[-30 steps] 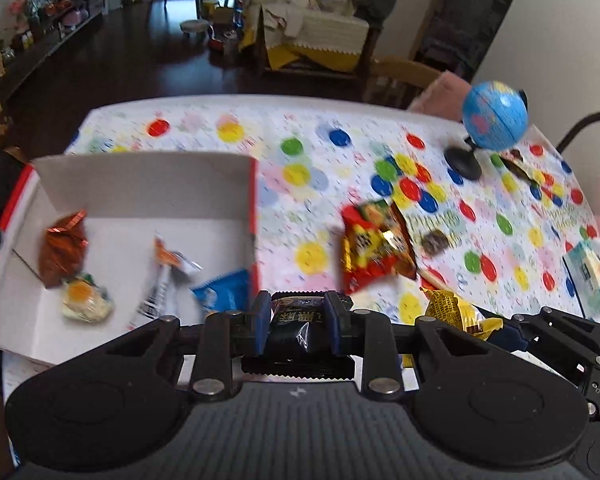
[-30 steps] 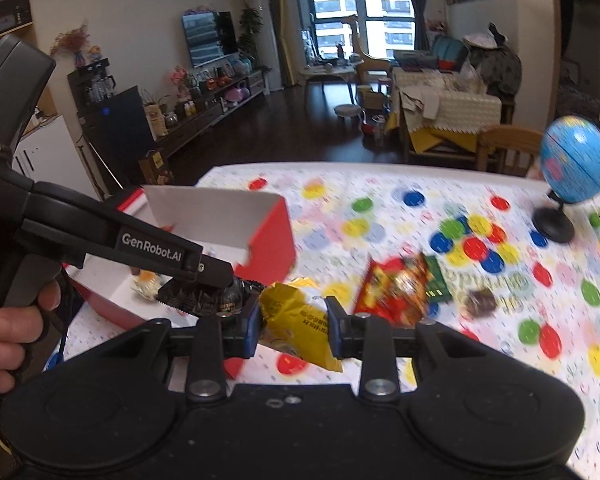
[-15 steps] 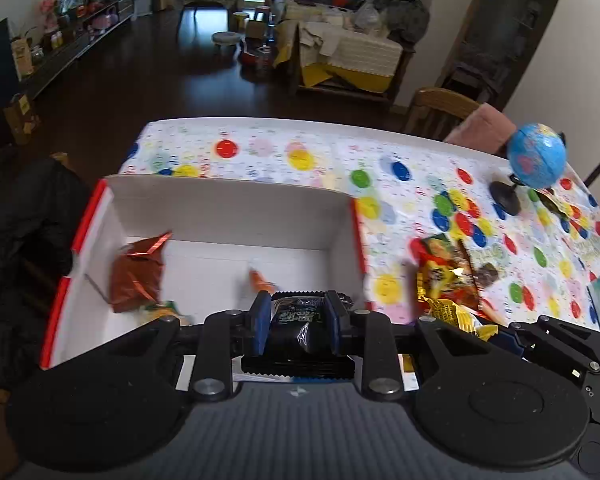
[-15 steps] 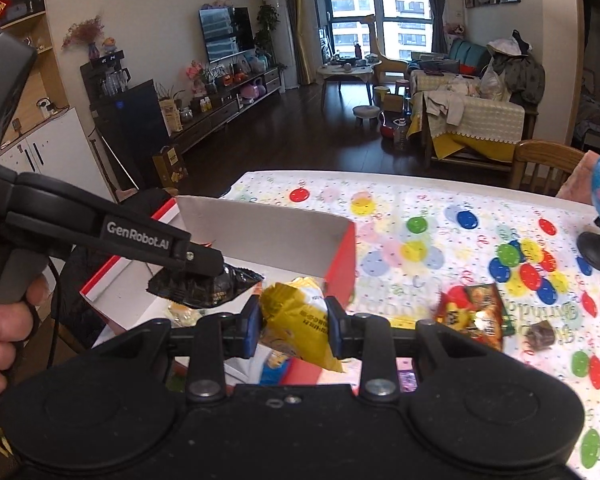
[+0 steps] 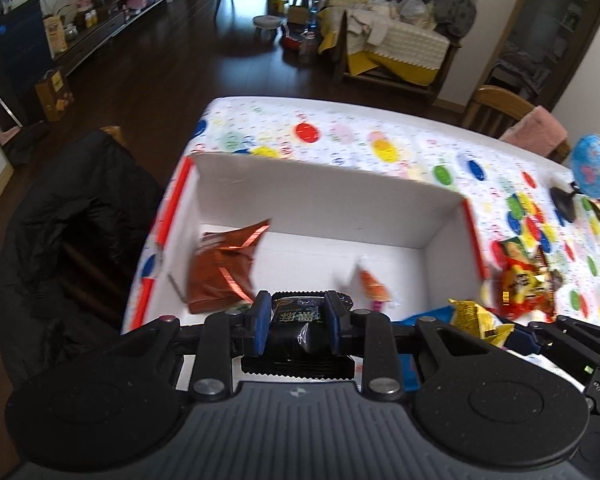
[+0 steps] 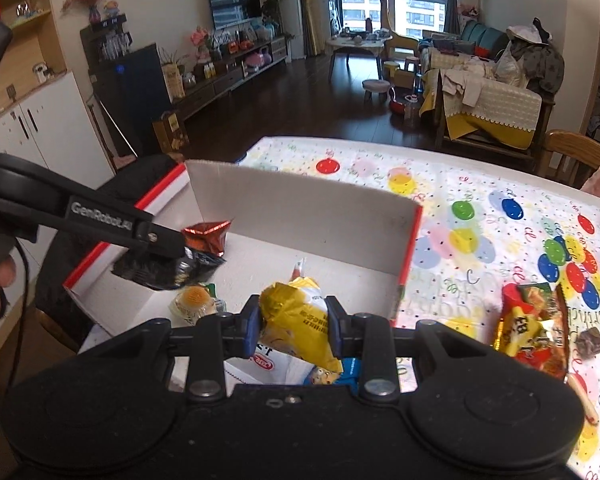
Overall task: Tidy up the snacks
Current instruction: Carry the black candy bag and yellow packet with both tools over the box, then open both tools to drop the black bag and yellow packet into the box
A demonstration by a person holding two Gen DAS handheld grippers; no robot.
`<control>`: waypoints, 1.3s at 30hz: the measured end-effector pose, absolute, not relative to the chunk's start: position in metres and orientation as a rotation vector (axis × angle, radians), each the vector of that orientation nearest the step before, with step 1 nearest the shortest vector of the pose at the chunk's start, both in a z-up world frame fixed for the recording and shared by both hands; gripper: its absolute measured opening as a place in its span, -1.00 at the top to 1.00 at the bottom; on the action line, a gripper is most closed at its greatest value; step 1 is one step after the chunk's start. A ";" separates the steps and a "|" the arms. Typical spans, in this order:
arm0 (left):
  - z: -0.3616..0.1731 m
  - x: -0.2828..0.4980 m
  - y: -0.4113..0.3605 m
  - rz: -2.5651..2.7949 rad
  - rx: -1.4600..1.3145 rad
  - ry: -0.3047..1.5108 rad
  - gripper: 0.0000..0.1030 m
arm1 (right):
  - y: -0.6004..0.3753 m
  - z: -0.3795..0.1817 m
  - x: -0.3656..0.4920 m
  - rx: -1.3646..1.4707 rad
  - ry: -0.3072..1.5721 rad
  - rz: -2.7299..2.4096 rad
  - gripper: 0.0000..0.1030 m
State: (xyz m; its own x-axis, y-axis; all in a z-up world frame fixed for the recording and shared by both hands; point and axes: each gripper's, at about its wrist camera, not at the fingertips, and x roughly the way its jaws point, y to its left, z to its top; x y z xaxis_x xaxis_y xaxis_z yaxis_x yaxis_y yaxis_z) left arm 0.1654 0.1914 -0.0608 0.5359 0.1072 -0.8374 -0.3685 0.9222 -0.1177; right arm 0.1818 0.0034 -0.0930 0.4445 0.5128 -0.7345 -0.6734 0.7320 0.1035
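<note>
Over the white box (image 5: pixel 324 196) with red edges, the left gripper (image 5: pixel 296 320) clamps a black snack packet (image 5: pixel 296 322) — the right gripper (image 6: pixel 292 326) pinches a yellow snack bag (image 6: pixel 296 320) beside it. Inside lies a brown foil packet (image 5: pixel 220 276); a red packet (image 6: pixel 530 328) rests on the dotted tablecloth (image 6: pixel 480 208).

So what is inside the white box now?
Inside the white box lie a copper-red packet, an orange-tipped stick sachet and a jelly cup. The near part of its floor is covered by the tongs and the packets they carry.
</note>
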 end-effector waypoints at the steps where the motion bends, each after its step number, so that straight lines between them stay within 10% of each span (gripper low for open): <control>1: -0.064 0.166 0.196 0.300 -0.295 0.970 0.46 | 0.007 -0.096 0.184 -0.226 0.833 0.736 0.40; 39: -0.110 0.150 0.200 0.329 -0.224 1.055 0.27 | 0.022 -0.127 0.169 -0.296 0.881 0.669 0.00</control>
